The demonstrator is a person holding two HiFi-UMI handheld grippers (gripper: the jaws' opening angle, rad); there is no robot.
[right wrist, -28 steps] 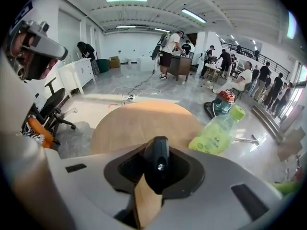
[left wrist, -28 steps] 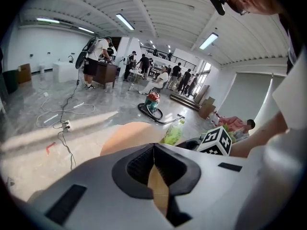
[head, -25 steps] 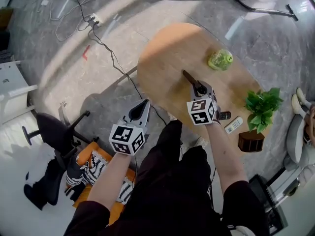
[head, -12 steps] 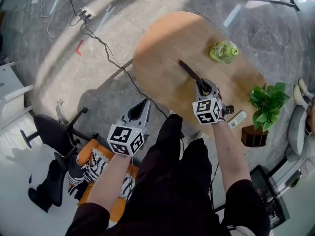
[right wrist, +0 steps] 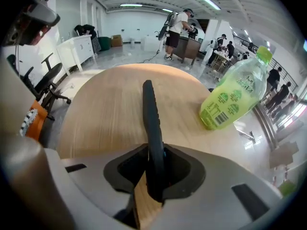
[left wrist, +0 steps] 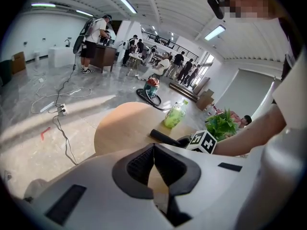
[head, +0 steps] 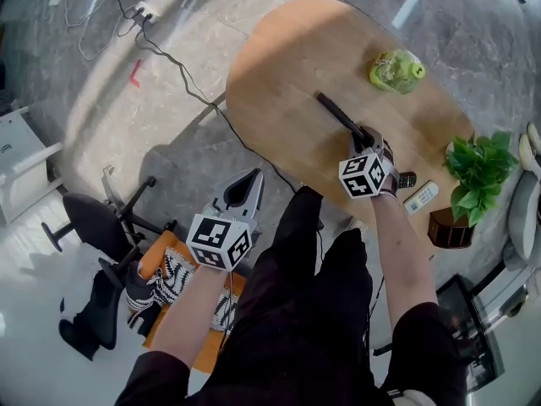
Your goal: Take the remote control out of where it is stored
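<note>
A long black remote control [head: 336,115] sticks out forward from my right gripper [head: 365,135], which is shut on its near end. It hangs low over the oval wooden table [head: 287,74]; whether its tip touches the top I cannot tell. In the right gripper view the remote [right wrist: 151,128] runs straight ahead from between the pads of my right gripper [right wrist: 154,176]. My left gripper [head: 252,178] is shut and empty, off the table's left edge by the person's leg. From the left gripper [left wrist: 153,159] view the remote [left wrist: 165,137] shows beyond the closed jaws.
A green bottle [head: 396,70] lies on the table's far right. At the table's right end are a potted plant [head: 478,169], a brown holder [head: 448,228], a white remote [head: 421,197] and a small dark remote [head: 407,179]. An office chair [head: 93,227] stands on the floor at left.
My right gripper has come down toward the tabletop with the black remote still in it. The left gripper has sunk a little and stays shut.
</note>
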